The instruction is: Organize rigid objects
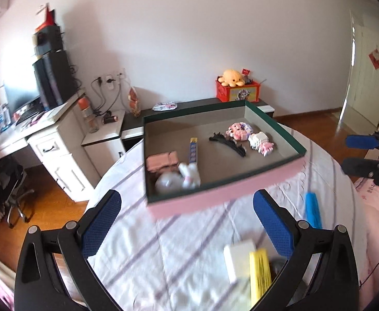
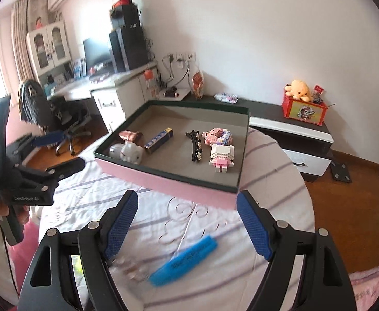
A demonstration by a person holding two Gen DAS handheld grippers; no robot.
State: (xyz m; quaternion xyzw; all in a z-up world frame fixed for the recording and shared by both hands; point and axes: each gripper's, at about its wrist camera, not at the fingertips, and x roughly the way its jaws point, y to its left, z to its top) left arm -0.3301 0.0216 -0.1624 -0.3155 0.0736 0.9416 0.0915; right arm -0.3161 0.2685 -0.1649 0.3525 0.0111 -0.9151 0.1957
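A shallow box (image 1: pixel 202 203) (image 2: pixel 163 181) with pink sides and a dark green rim lies on the bed. Inside it are a white bunny toy (image 1: pixel 189 177) (image 2: pixel 131 153), a pink item (image 1: pixel 162 162), a blue stick box (image 1: pixel 192 150) (image 2: pixel 159 138), a black hair clip (image 1: pixel 228 145) (image 2: pixel 196 145) and two brick figures (image 1: pixel 260 142) (image 2: pixel 222 156). My left gripper (image 1: pixel 187 223) (image 2: pixel 60 150) hangs open and empty in front of the box. My right gripper (image 2: pixel 188 226) (image 1: pixel 360 153) is open too, above a blue case (image 2: pixel 184 263) (image 1: pixel 312 210) without touching it.
A white block (image 1: pixel 238 256) and a yellow box (image 1: pixel 260 272) lie on the striped sheet (image 1: pixel 163 259) near my left gripper. Small clear pieces (image 2: pixel 132 269) lie beside the blue case. Beyond the bed are a desk (image 1: pixel 49 129), an office chair (image 2: pixel 67 121) and a low cabinet (image 2: pixel 293 124).
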